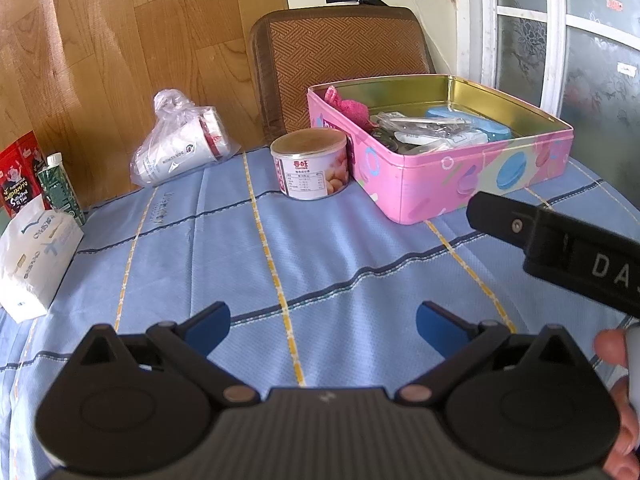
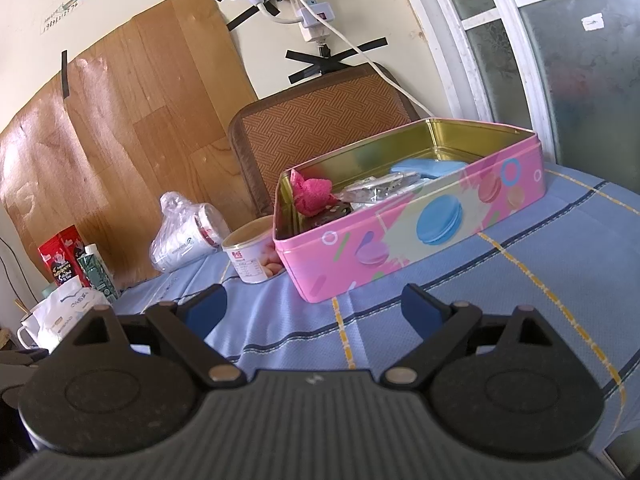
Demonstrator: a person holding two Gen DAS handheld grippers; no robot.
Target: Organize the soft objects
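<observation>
Both claws empty and spread apart over the blue checked worktop [image 1: 280,248], facing a pink tin.

The pink tin [image 1: 460,176] sits at about one o'clock from the left claw [image 1: 323,322] and twelve o'clock from the right claw [image 2: 315,305], which looks nearer; its long side runs left to right. A crumpled pink cloth [image 2: 311,194] lies in its left corner, beside wrapped packets and a blue case.

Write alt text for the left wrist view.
An open left gripper, holding nothing, hovers over a blue plaid tablecloth. Beyond it sit an open pink tin of small items, a can and bagged paper cups; the right gripper enters from the right.
</observation>
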